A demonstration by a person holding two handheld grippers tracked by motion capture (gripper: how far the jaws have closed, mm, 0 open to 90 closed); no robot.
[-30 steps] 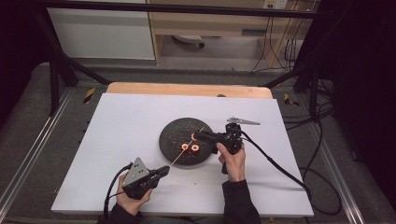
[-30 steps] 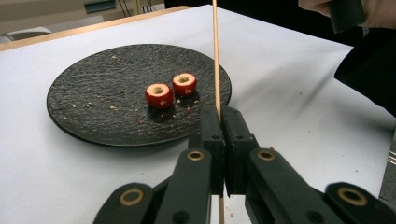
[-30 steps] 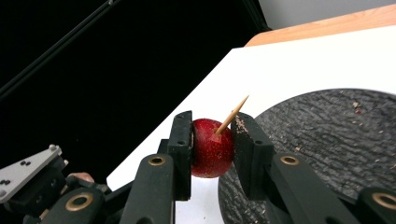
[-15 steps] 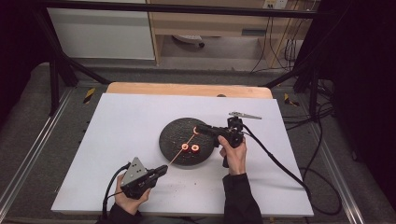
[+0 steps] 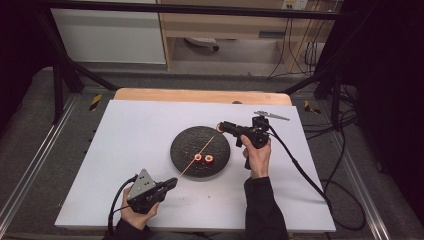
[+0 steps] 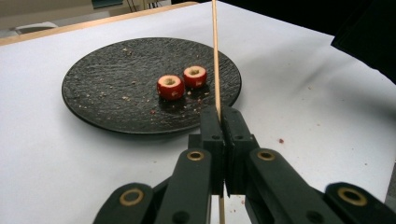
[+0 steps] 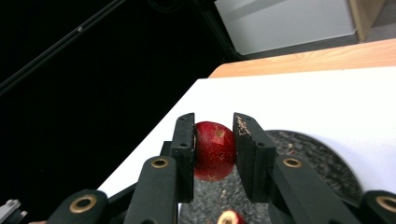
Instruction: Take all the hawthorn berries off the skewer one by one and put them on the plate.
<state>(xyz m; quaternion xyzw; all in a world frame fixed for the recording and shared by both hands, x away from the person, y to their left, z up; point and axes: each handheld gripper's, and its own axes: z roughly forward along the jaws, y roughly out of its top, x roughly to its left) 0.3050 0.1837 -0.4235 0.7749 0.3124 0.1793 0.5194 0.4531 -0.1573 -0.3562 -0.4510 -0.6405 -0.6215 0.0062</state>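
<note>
A round black plate (image 5: 187,145) lies mid-table with two small cored red fruits (image 5: 198,158) (image 5: 209,159) on it. My left gripper (image 5: 171,183), near the table's front, is shut on a thin wooden skewer (image 5: 200,152) that slants up over the plate. In the left gripper view the skewer (image 6: 215,56) rises from the closed jaws (image 6: 222,112), past the two fruits (image 6: 170,87). My right gripper (image 5: 222,126) hovers at the plate's far right rim, near the skewer's tip, shut on a third red fruit (image 7: 214,150).
The white table top (image 5: 125,130) has a wooden strip (image 5: 200,95) along its far edge. Crumbs dot the plate (image 6: 116,93) and the table beside it. Cables trail off the right side (image 5: 300,170). Dark frame legs and a white cabinet stand beyond the table.
My right gripper has risen and moved from beside the two fruits toward the plate's far right rim, carrying its fruit. The left gripper and skewer have stayed put.
</note>
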